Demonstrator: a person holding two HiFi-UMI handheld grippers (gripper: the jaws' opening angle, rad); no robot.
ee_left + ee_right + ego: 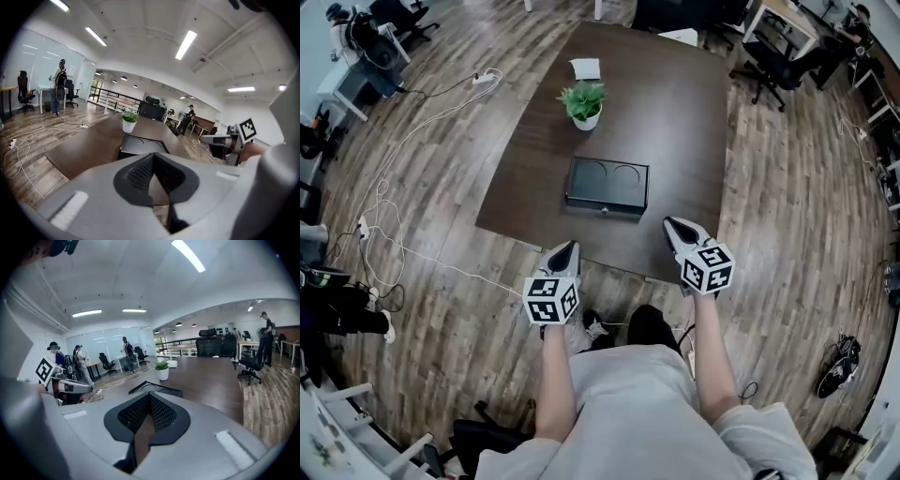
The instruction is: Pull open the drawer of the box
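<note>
Left claw (566,247), right claw (673,224) closed by table (675,122) edge, clear of box (607,186).

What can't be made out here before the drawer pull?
- Drawer handle: head view, only a speck on the box front, too small.
- Box front: both gripper views, mostly hidden behind the left gripper and right gripper bodies.
- White item behind the plant: too small to identify.

Your head camera looks steeply down past the near edge of the bench (675,122), while cameras on your left tool (565,249) and right tool (677,227) face low across it, all sharing the box (607,185) and plant (584,101).
</note>
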